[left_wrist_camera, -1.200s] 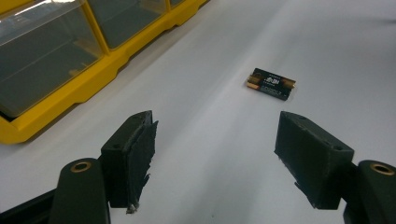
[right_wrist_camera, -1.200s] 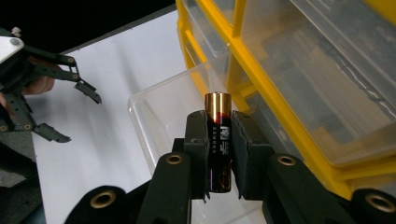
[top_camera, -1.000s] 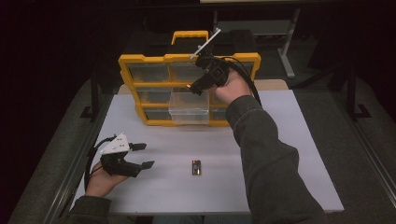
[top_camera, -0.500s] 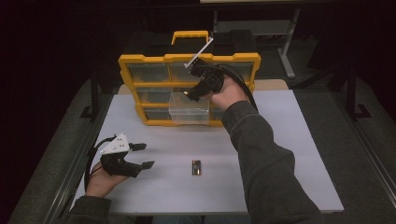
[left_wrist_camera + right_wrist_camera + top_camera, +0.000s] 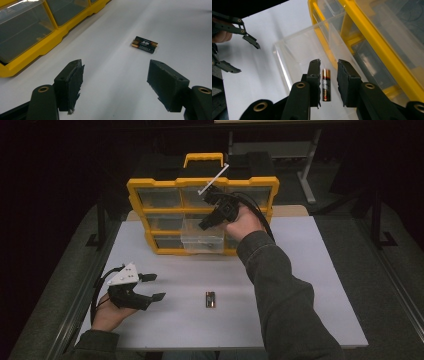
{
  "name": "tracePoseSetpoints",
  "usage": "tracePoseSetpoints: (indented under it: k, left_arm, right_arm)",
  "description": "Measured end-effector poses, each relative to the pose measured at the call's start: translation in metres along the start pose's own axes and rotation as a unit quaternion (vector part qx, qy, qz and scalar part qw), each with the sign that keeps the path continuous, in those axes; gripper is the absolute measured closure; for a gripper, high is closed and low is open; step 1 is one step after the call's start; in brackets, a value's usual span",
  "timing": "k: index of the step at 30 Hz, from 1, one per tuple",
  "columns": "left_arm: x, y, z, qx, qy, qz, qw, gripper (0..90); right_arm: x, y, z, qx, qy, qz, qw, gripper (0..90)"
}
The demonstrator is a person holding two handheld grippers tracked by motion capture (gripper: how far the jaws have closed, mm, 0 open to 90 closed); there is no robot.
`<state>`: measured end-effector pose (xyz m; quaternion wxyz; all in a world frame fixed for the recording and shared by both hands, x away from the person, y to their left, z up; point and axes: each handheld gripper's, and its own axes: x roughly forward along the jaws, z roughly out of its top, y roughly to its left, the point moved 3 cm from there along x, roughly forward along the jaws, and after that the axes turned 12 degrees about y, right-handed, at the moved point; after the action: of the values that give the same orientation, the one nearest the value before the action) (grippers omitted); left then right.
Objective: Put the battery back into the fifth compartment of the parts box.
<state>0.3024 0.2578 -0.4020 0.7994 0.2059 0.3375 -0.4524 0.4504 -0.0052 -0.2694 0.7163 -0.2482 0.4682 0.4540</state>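
A person sits at a white table (image 5: 310,285) holding a two-jaw tool in each hand. At the far edge stands a yellow organizer case (image 5: 202,215) with clear plastic drawers, set upright so the drawers face the person. One clear drawer (image 5: 202,237) in the lower middle is pulled out toward the table, leaving its top open to receive small parts.

The right tool (image 5: 209,222) is held above that drawer, pointing down into it. In the right gripper view a AA battery (image 5: 326,85) stands upright between the two black jaws, directly over the drawer (image 5: 312,50). Its image is a little blurred and a gap shows on at least one side; the jaws have just been opening, so it looks to be letting go, dropping the battery into the drawer rather than gripping it. Holding it above the open drawer makes sense, since the battery should land inside the clear walls.

The left tool (image 5: 150,287) rests low on the near left of the table, wide open and holding nothing. In the left gripper view its jaws point across the bare table toward a second battery (image 5: 145,44), which lies flat on its side, well apart from the jaws. In the high view this battery (image 5: 210,299) lies near the middle of the table's front, likely the next one to be stored.
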Motion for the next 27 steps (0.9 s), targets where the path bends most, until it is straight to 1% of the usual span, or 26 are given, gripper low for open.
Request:
tracePoseSetpoints:
  k: [1,5,7,8,11,14,16,18,19,20,21,22,23,26,27]
  left_arm:
    - [0.000,0.000,0.000,-0.003,-0.002,-0.001,1.0000,28.2]
    - [0.000,0.000,0.000,0.001,-0.002,0.001,1.0000,28.2]
    - [0.000,0.000,0.000,0.000,-0.002,0.001,1.0000,28.1]
    - [0.000,0.000,0.000,0.000,-0.002,0.001,1.0000,28.1]
    - [0.000,-0.001,0.000,0.000,-0.001,0.000,1.0000,28.1]
    - [0.000,-0.001,0.000,-0.001,-0.001,0.000,1.0000,28.1]
    - [-0.001,-0.001,0.001,0.001,-0.001,0.001,1.0000,28.1]
    - [0.000,-0.001,0.000,-0.001,-0.002,0.000,1.0000,28.1]
    - [0.001,-0.001,0.000,-0.003,0.000,-0.001,1.0000,28.1]
    - [0.001,-0.002,0.000,-0.007,-0.001,-0.003,1.0000,28.1]
    - [0.001,-0.002,0.000,-0.003,0.000,-0.001,1.0000,28.1]
    - [0.001,-0.002,0.001,-0.003,-0.001,-0.002,1.0000,28.1]
    - [0.001,-0.002,0.001,-0.002,-0.001,-0.001,1.0000,28.1]
    - [0.001,-0.002,0.001,-0.007,-0.002,-0.003,1.0000,28.2]
    - [0.001,-0.002,0.000,-0.005,-0.001,-0.003,1.0000,28.2]
  right_arm:
    - [-0.001,0.001,0.000,0.002,0.000,0.000,1.0000,70.8]
    - [-0.005,0.001,-0.003,0.003,-0.004,-0.007,1.0000,70.8]
    - [-0.009,0.003,-0.004,0.006,-0.006,-0.004,1.0000,70.1]
    - [-0.010,0.003,-0.005,0.002,-0.009,-0.006,0.9999,69.9]
    - [-0.016,0.006,-0.009,-0.002,-0.010,-0.009,0.9999,69.6]
    - [-0.023,0.010,-0.014,0.003,-0.018,-0.003,0.9998,69.2]
    - [-0.027,0.013,-0.018,-0.001,-0.025,-0.001,0.9997,68.7]
    - [-0.031,0.016,-0.023,-0.006,-0.025,-0.008,0.9996,68.7]
    - [-0.034,0.018,-0.025,-0.006,-0.029,-0.008,0.9995,68.7]
    - [-0.036,0.020,-0.028,0.000,-0.033,-0.004,0.9994,68.7]
    - [-0.038,0.021,-0.031,-0.001,-0.038,-0.002,0.9993,68.7]
    - [-0.041,0.023,-0.035,0.006,-0.041,0.000,0.9991,68.6]
    - [-0.042,0.024,-0.038,0.006,-0.044,-0.001,0.9990,68.6]
    - [-0.045,0.030,-0.049,0.007,-0.046,0.001,0.9989,68.2]
    - [-0.046,0.031,-0.053,0.007,-0.046,0.001,0.9989,67.9]
